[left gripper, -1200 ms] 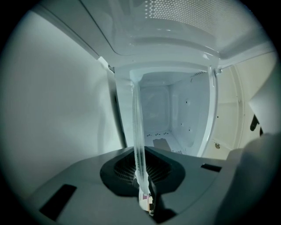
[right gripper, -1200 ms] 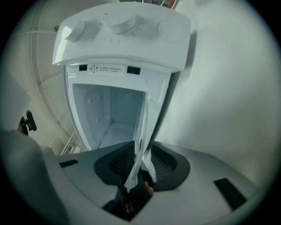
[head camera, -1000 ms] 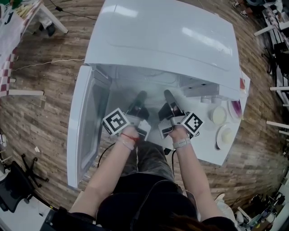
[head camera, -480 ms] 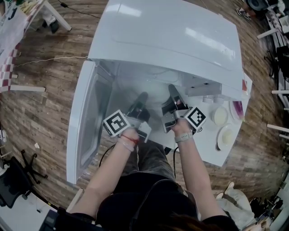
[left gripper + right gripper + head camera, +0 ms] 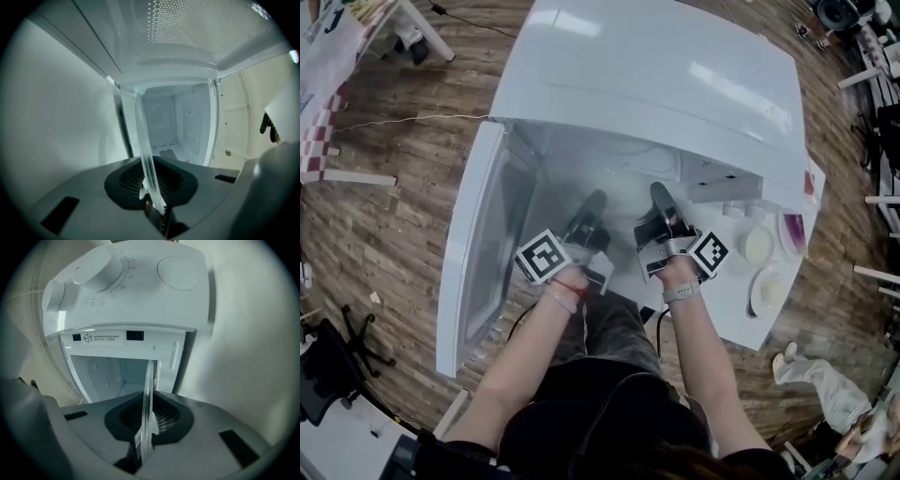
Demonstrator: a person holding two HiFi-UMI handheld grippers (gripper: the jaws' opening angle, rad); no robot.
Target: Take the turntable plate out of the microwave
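Now plate (image 5: 144, 140) level, left gripper (image 5: 593, 202) clenching rim, right gripper (image 5: 659, 192) just closed on rim

Turntable plate (image 5: 144, 140) looks clear smooth glass, microwave (image 5: 656, 75) glossy white, floor (image 5: 394, 216) matt wood planks.

Both arms reach toward 12 o'clock, side by side. Left gripper (image 5: 592, 210) is clamped on the plate (image 5: 143, 140). Right gripper (image 5: 661, 201) jaws have just been closing onto it (rim between the pads).
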